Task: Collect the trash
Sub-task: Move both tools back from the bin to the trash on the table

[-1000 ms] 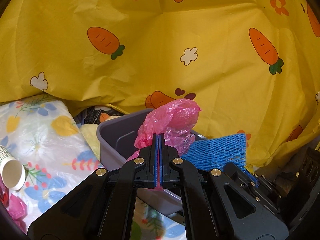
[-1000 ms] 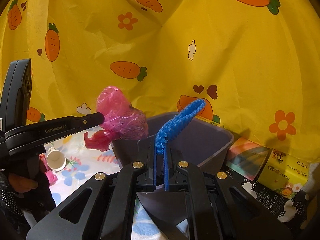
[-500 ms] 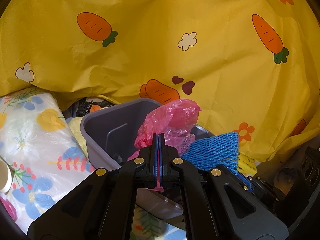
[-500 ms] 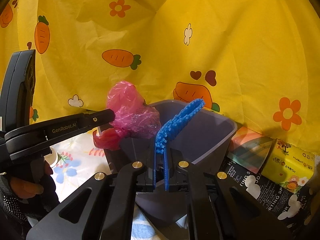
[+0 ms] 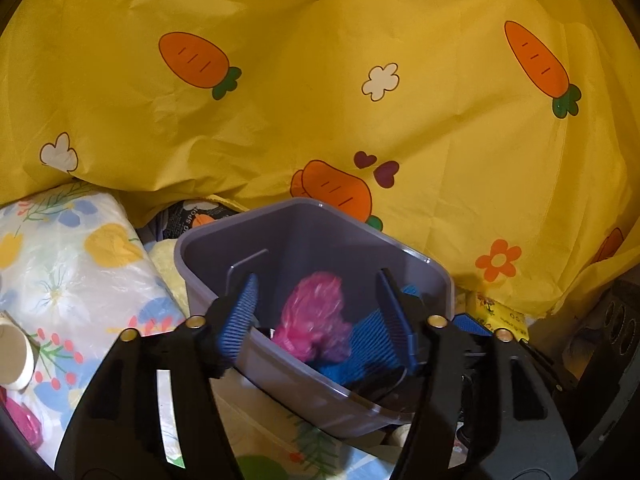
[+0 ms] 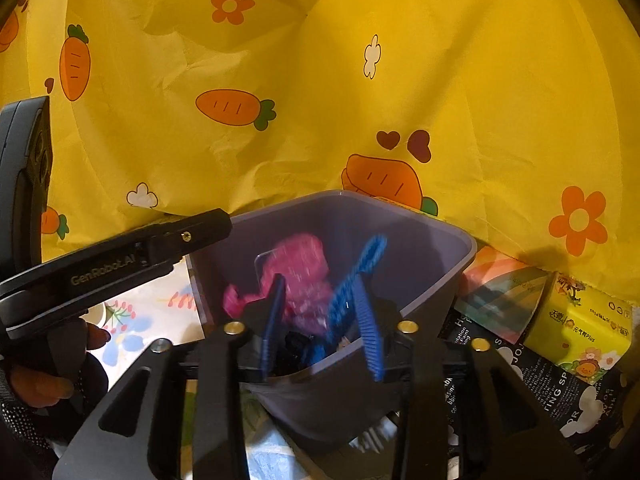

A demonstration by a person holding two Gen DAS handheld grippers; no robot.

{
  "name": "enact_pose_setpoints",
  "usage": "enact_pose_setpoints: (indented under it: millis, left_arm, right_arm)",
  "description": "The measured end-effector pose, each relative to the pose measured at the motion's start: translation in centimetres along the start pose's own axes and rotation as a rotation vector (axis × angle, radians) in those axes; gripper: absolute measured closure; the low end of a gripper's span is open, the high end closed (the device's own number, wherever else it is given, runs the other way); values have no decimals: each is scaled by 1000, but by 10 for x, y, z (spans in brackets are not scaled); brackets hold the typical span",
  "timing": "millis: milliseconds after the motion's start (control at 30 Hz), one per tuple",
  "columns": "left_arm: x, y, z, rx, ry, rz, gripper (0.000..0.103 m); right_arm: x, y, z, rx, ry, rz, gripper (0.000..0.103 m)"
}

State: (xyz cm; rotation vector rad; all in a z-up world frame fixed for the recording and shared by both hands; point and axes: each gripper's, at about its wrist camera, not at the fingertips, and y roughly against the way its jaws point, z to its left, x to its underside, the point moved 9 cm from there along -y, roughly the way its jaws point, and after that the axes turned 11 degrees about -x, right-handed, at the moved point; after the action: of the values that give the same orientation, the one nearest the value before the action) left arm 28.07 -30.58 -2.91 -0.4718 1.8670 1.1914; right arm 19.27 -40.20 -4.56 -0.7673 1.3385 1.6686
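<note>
Both grippers, left (image 5: 316, 312) and right (image 6: 320, 320), opening; pink bag (image 5: 316, 324) loose between, over bin (image 5: 280, 232).

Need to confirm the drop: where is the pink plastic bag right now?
In both wrist views the pink plastic bag is inside the grey bin, blurred, just left of the blue foam net, between the opening left gripper fingers, untouched.

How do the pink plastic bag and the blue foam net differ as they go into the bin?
The pink plastic bag is a crumpled, rounded wad; the blue foam net is a flat ribbed mesh sheet, seen edge-on as a slanted strip from the right wrist. The bag lies toward the left gripper's side, the net toward the right gripper's. Both are motion-blurred, inside the grey bin, with both grippers' jaws opening and not pressing them.
</note>
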Motion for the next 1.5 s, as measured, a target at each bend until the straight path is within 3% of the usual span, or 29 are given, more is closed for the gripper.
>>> enact_pose_setpoints:
  millis: [200,467,800,1067,1500]
  left_arm:
    - [3,9,17,-50,21,-14,21]
    - [14,33,40,-107,52,-25,19]
    - [45,92,92,-260,72,-52,16]
    - [87,158,168,-479,170,-67,15]
    - [152,264,279,-773,326,-90,15]
  right_arm:
    - [2,2,1,19,11,-5,52]
    - [1,12,2,46,23,-33,37]
    - [4,41,21,32,21,-81,26]
    - [17,62,73,-53,78,-96,21]
    - [65,41,203,-248,194,14,19]
